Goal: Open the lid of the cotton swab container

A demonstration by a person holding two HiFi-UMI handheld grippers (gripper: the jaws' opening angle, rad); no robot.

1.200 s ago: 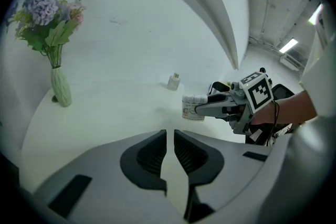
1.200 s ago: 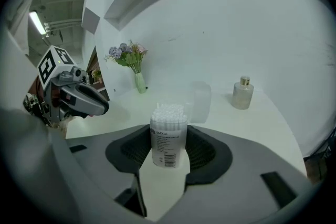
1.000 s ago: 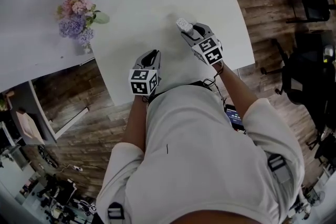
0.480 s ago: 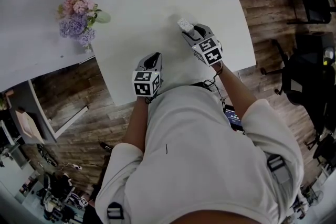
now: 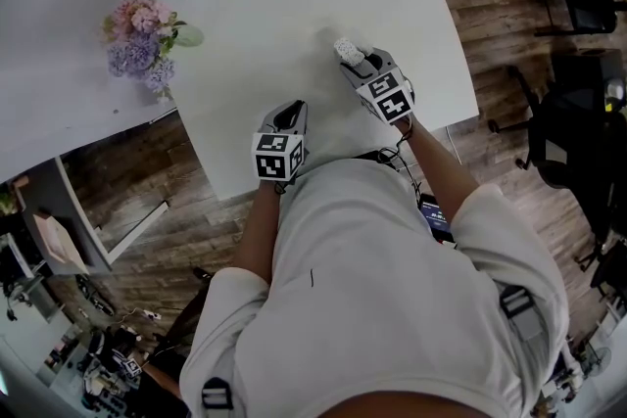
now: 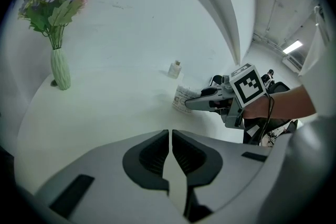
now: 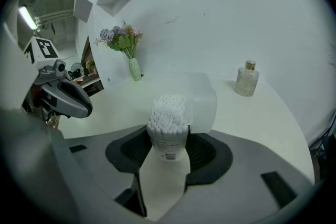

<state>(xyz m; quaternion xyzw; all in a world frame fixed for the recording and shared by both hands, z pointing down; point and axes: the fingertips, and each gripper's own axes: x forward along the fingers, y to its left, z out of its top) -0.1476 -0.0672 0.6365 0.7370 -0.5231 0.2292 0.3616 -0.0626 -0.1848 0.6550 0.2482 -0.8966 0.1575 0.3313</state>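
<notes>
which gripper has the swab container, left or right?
The right gripper: its jaws clamp the cotton swab container, whose lid is flipped open. The left gripper is shut on nothing.

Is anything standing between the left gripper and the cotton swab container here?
Nothing visible. Only the table top shows between the shut, empty left gripper and the cotton swab container, which the right gripper holds with its lid already flipped open.

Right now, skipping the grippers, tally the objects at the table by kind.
cotton swab container: 1
vase of flowers: 1
small bottle: 1
Total: 3
</notes>
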